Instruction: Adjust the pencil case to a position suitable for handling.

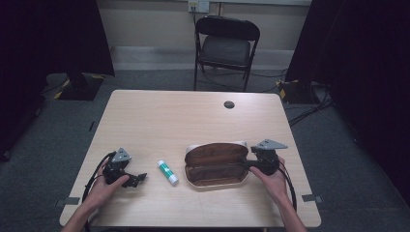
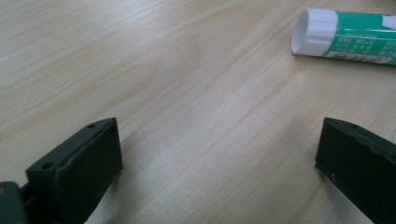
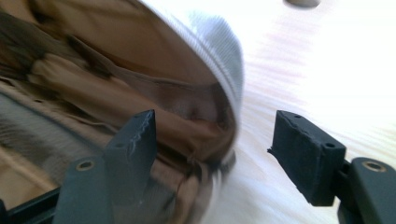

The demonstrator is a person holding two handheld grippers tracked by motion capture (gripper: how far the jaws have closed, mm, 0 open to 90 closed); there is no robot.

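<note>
Open glasses case (image 1: 215,164) lies on the counter (image 1: 159,116), right of centre near the person's edge, long axis across the counter. Right gripper (image 1: 251,164) sits at the case's right end, jaws pointing left at it. In the right gripper view the jaws stand apart with the case's end rim (image 3: 229,70) between them; one jaw is over the brown lining, the other out over bare wood. Pads not pressing on anything, so open, nothing gripped. That view is motion-blurred.

Left gripper (image 1: 140,179) rests low on the counter at the left, well apart from the case. Jaws wide open in the left gripper view, bare wood between them, nothing held. Glue stick (image 1: 168,172) lies flat between left gripper and case, just beyond the left jaws, near but not touching.

Case: oblong clamshell, rounded ends, pale woven-looking outer shell, rumpled brown fabric lining. Glue stick: smooth cylinder, white cap (image 2: 314,31), green printed label. Counter: light wood grain, matte, rounded corners, small dark round grommet (image 1: 229,104) near the far edge. Gripper jaws: black, blocky, ridged pad faces. Black folding chair (image 1: 226,46) beyond the counter, grey carpet floor.
</note>
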